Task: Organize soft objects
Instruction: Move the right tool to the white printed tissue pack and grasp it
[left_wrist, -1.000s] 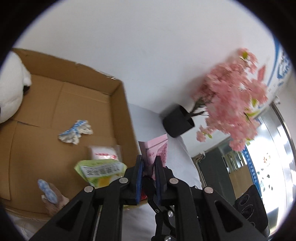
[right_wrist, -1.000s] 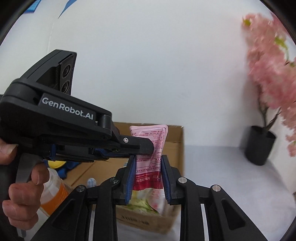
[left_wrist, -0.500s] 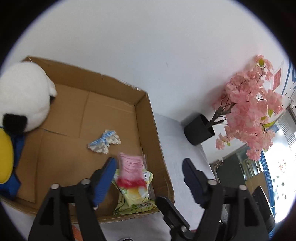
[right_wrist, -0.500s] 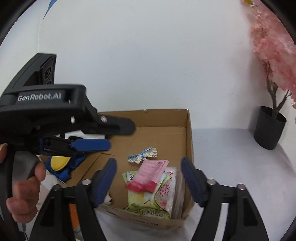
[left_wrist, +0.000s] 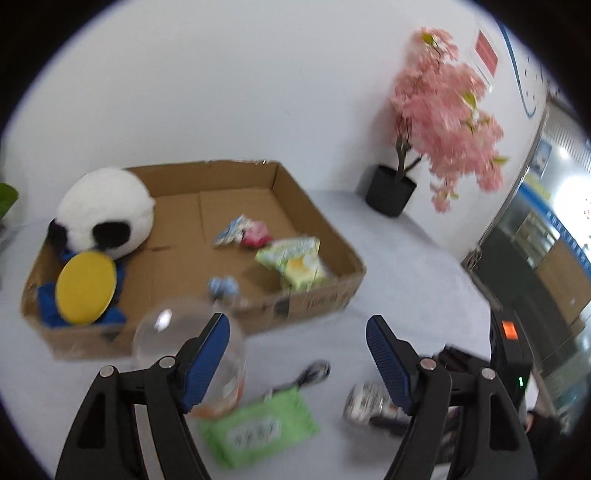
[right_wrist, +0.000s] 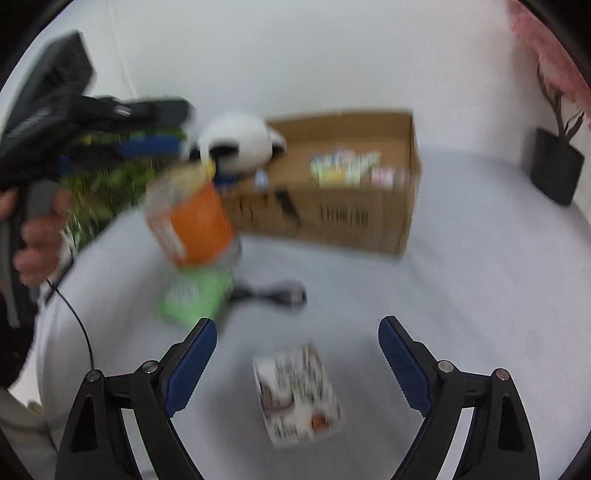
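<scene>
A cardboard box (left_wrist: 317, 295) on the white table holds a panda plush (left_wrist: 105, 212), a yellow and blue toy (left_wrist: 85, 282), a pink pouch (left_wrist: 255, 234), green packets (left_wrist: 295, 260) and a small bow (left_wrist: 232, 230). My left gripper (left_wrist: 297, 332) is open and empty, above a green wipes pack (left_wrist: 258, 430) on the table in front of the box. My right gripper (right_wrist: 297, 345) is open and empty, above a white printed packet (right_wrist: 295, 395). The box (right_wrist: 332, 218) and wipes pack (right_wrist: 195, 295) also show, blurred, in the right wrist view.
A clear bottle with an orange label (right_wrist: 192, 218) stands in front of the box; it also shows in the left wrist view (left_wrist: 192, 354). A black object (right_wrist: 273, 291) lies beside the wipes. A potted pink blossom tree (left_wrist: 436, 110) stands at the back right.
Both grippers let go of the pink pouch, which now lies in the box. Both have pulled back from the box and tilted down toward the table in front of it.
</scene>
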